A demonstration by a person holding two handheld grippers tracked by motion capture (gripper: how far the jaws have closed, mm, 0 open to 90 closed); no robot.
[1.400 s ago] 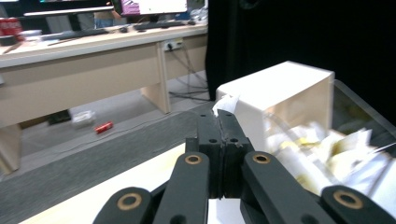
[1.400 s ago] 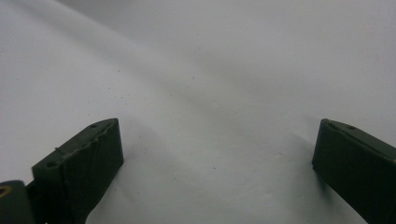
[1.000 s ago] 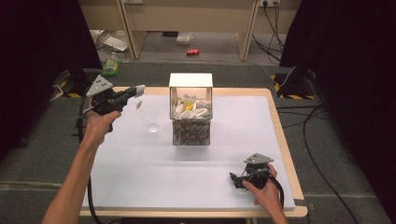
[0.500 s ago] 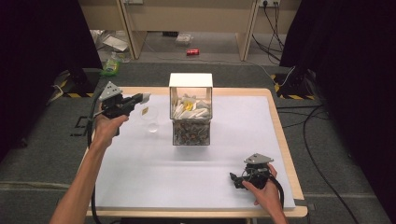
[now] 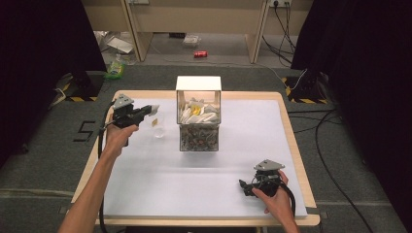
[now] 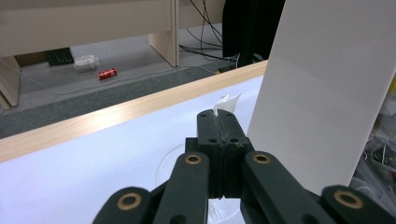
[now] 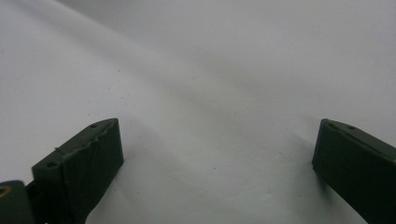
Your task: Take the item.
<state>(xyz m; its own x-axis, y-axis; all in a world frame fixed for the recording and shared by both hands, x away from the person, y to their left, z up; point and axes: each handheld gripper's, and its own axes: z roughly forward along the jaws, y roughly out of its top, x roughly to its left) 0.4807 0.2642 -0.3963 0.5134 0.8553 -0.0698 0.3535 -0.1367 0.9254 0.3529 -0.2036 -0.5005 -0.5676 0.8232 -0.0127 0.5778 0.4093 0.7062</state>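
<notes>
Left gripper view: left gripper (image 6: 223, 122) jaws clamped on white packet (image 6: 226, 102), above clear cup (image 5: 158, 127) beside clear box (image 5: 198, 119). Packet picked; drop into cup likely left. Right gripper (image 7: 217, 154) jaws apart, idle on table (image 5: 145, 194).

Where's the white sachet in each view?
High view: sachet left of the clear box, held by the left gripper.
Left gripper view: sachet at centre, past the fingertips.
Right gripper view: white table cover between the right gripper's open fingers.
Shared landmark: white table cover.
</notes>
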